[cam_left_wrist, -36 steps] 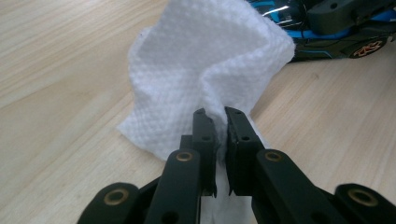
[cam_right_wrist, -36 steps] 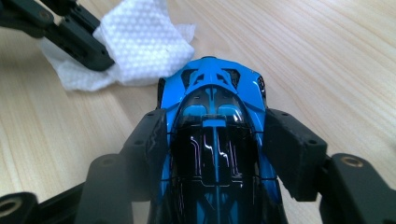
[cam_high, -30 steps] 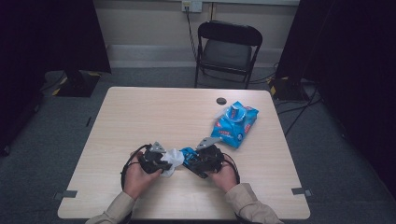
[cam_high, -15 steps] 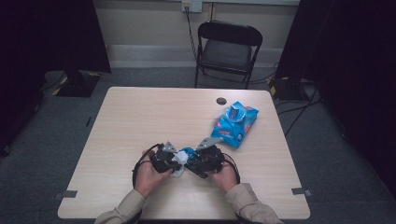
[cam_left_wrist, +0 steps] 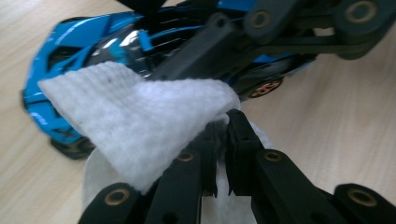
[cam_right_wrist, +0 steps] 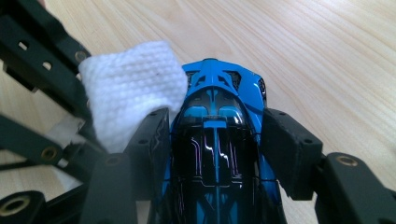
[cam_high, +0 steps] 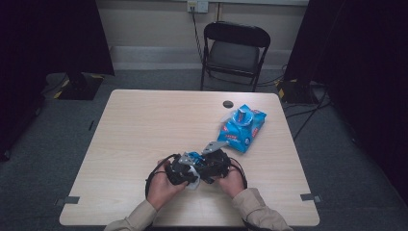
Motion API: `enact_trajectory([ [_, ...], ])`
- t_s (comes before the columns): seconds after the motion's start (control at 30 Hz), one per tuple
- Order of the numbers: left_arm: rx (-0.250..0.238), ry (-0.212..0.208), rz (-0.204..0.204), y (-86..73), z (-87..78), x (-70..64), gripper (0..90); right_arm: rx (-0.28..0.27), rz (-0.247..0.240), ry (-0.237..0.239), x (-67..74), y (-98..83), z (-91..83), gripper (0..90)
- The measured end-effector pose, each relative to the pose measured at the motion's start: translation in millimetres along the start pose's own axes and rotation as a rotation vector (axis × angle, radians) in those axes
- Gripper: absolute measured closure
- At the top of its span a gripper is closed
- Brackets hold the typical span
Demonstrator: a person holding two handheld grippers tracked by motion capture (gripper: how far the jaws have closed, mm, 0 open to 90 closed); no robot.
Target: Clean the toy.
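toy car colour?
Bright blue with a glossy black roof; the toy car shows best in the right gripper view.

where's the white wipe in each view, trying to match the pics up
High view: the white wipe peeks out between the two grippers, near the table's front edge.
Left gripper view: it fills the centre-left, pinched in the left gripper, draped over the blue toy car.
Right gripper view: upper left, against the car's side; the right gripper clamps the car.
Shared landmark: the blue toy car.
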State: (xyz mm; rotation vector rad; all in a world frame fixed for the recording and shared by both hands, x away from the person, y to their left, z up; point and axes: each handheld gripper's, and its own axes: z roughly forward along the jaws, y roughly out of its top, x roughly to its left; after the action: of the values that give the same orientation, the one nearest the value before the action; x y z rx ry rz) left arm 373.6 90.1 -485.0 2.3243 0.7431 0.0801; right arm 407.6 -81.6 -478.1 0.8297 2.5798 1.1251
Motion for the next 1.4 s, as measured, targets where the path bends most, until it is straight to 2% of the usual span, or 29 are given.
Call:
enact_trajectory([
  [0.13,-0.003,-0.019,0.009,0.6,2.4,-6.1,84.2,0.002,-0.004,0.0,0.0,0.3,0.0,43.4],
  [0.23,-0.011,-0.011,0.014,1.5,4.3,-10.3,84.2,0.002,-0.004,0.0,0.0,0.3,0.1,43.5],
  [0.27,-0.019,-0.028,0.01,1.8,6.3,-13.9,84.2,0.002,-0.004,0.001,0.0,0.4,0.2,43.5],
  [0.33,-0.019,-0.024,0.017,2.2,6.9,-16.2,84.3,0.002,-0.004,0.0,0.1,0.4,0.1,43.4],
  [0.53,-0.025,-0.056,0.025,3.0,10.6,-23.5,84.3,-0.002,-0.006,0.002,0.0,0.0,0.2,43.5],
  [0.6,-0.029,-0.06,0.039,3.9,12.2,-26.3,84.3,-0.002,-0.008,0.0,-0.1,0.0,0.2,43.5],
  [0.7,-0.024,-0.064,0.048,5.0,12.9,-28.3,84.2,-0.002,-0.009,0.0,-0.2,-0.1,0.2,43.5],
  [0.73,-0.032,-0.07,0.037,4.3,13.2,-28.2,84.2,-0.003,-0.008,0.002,-0.3,-0.3,0.1,43.5],
  [0.93,-0.033,-0.088,0.036,3.6,13.7,-29.4,84.2,-0.004,-0.011,0.001,-0.3,-0.2,0.3,43.5],
  [0.97,-0.041,-0.102,0.049,3.0,14.5,-31.1,84.2,-0.005,-0.011,0.003,-0.3,-0.4,0.2,43.5],
  [1.03,-0.033,-0.105,0.049,2.5,13.8,-31.9,84.2,-0.005,-0.011,0.003,-0.2,-0.4,0.2,43.5],
  [1.07,-0.032,-0.118,0.044,1.5,11.9,-32.3,84.2,-0.006,-0.011,0.004,-0.3,-0.5,0.2,43.5],
  [1.17,-0.038,-0.114,0.046,-0.2,7.9,-31.9,84.2,-0.009,-0.011,0.005,-0.4,-0.8,0.2,43.5],
  [1.3,-0.044,-0.096,0.042,-5.0,-9.6,-24.1,84.2,-0.011,-0.014,0.005,-0.6,-1.0,0.3,43.5],
  [1.33,-0.044,-0.096,0.042,-5.0,-9.6,-24.1,84.2,-0.01,-0.012,0.005,-0.4,-1.0,0.3,43.5],
  [1.4,-0.05,-0.078,0.033,-7.9,-20.8,-16.8,84.2,-0.012,-0.011,0.005,-0.2,-1.2,0.2,43.5],
])
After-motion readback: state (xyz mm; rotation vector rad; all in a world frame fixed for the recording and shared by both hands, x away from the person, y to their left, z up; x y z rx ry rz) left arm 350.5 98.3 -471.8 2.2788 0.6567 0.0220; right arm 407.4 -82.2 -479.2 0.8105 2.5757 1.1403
